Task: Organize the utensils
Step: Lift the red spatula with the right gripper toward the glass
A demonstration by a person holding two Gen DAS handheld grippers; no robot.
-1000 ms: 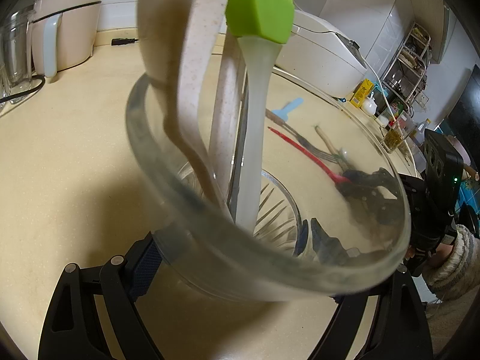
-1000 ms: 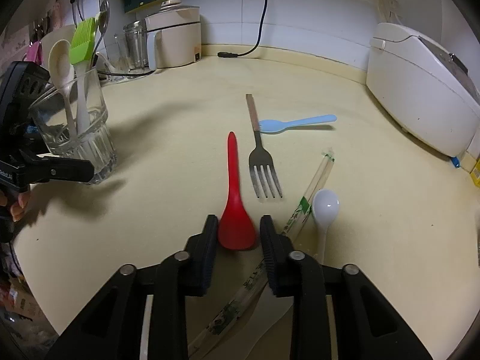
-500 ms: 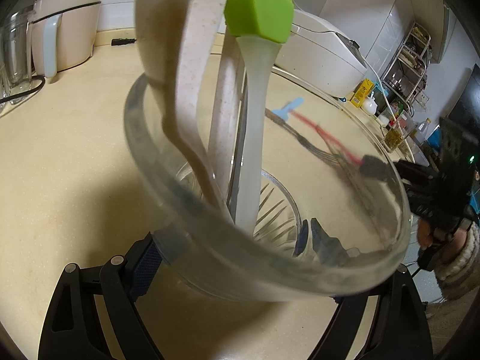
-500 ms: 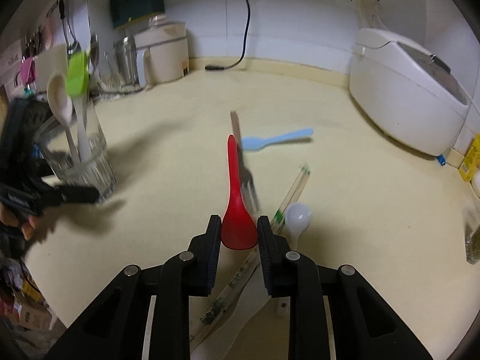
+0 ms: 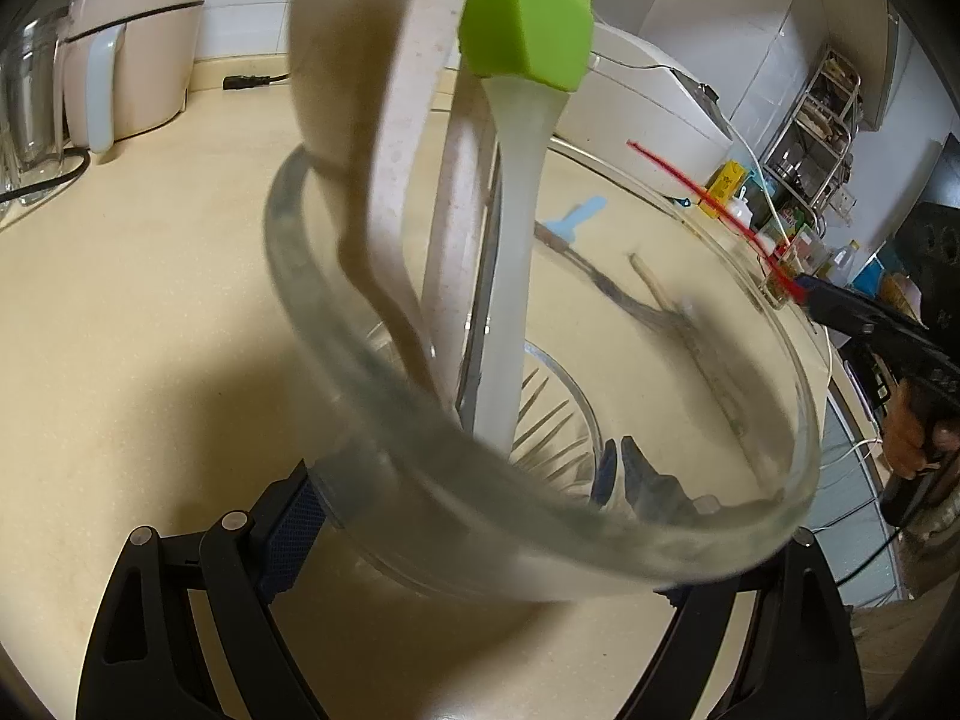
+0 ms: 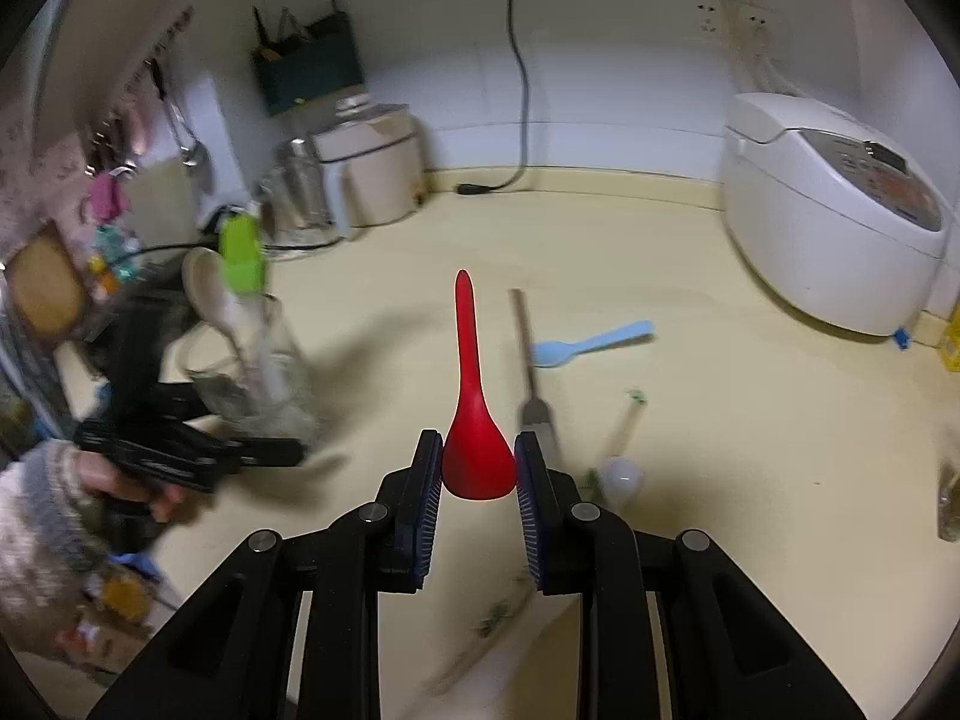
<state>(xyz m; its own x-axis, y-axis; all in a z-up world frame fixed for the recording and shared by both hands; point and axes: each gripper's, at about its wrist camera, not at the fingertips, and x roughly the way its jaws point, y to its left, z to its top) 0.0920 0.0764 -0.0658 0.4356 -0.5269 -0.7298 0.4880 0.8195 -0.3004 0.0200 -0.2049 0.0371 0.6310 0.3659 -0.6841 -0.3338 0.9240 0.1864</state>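
Observation:
My right gripper (image 6: pixel 478 474) is shut on the bowl of a red spoon (image 6: pixel 471 396), lifted off the counter with its handle pointing away. In the left wrist view the same red spoon (image 5: pixel 708 198) hangs in the air at the right. My left gripper (image 5: pixel 462 480) is shut on a clear glass cup (image 5: pixel 372 372) standing on the counter. The cup holds a green silicone brush (image 5: pixel 528 18), a beige spoon (image 5: pixel 342 120) and a flat beige utensil. Left on the counter are a blue spoon (image 6: pixel 591 345), a fork (image 6: pixel 531 360), a white spoon (image 6: pixel 621 474) and chopsticks in a sleeve (image 6: pixel 498 618).
A white rice cooker (image 6: pixel 834 210) stands at the right by the wall. A beige kettle (image 6: pixel 372 174) and a steel container (image 6: pixel 303 192) stand at the back left, with a black cable (image 6: pixel 516 78) hanging down the wall. A person's sleeved hand (image 6: pixel 54 510) holds the left gripper.
My right gripper has risen with the red spoon, lifting it off the counter and away from the fork and chopsticks. The left gripper and the cup have stayed still.

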